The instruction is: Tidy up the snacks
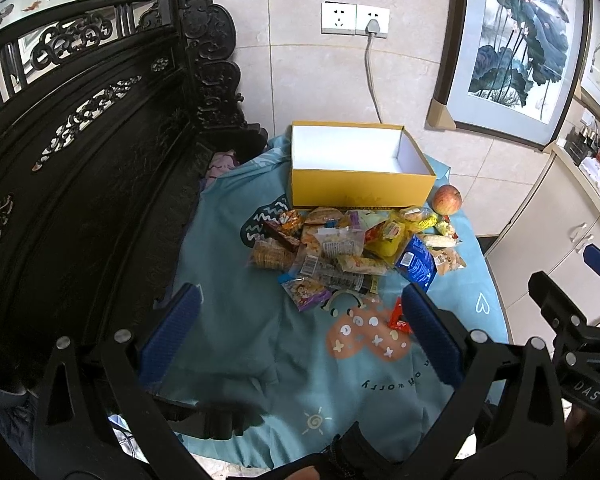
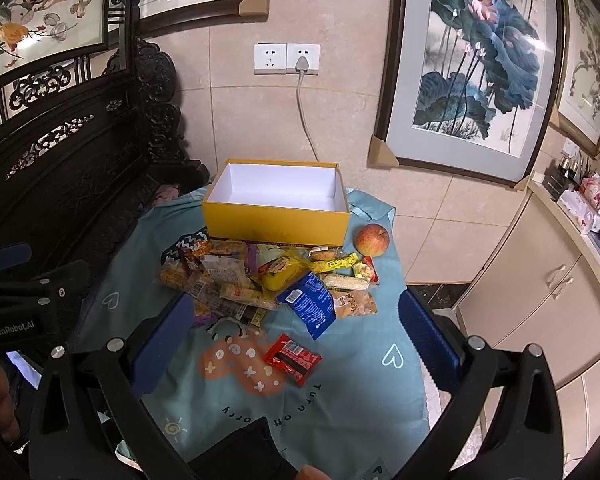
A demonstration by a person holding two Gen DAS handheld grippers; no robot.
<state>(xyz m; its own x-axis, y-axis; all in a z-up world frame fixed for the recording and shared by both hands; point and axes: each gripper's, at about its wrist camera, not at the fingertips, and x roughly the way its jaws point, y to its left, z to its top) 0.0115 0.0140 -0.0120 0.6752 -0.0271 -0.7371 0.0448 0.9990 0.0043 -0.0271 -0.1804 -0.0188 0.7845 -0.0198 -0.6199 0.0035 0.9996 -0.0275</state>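
Note:
An open yellow box (image 1: 356, 184) (image 2: 274, 222), empty and white inside, stands at the far side of a table covered in a blue cloth (image 1: 240, 332) (image 2: 364, 380). A pile of wrapped snacks (image 1: 340, 248) (image 2: 260, 280) lies just in front of it, with a blue packet (image 1: 416, 262) (image 2: 310, 306) at its right. A red packet (image 2: 293, 358) (image 1: 398, 316) lies alone nearer to me. My left gripper (image 1: 300, 328) is open and empty above the cloth, short of the pile. My right gripper (image 2: 296, 332) is open and empty over the red packet.
An apple (image 1: 447, 199) (image 2: 372, 240) sits right of the box. A dark carved wooden bench (image 1: 80, 168) stands close on the left. A tiled wall with a plugged socket (image 2: 302, 60) is behind, white cabinets (image 2: 540, 300) on the right.

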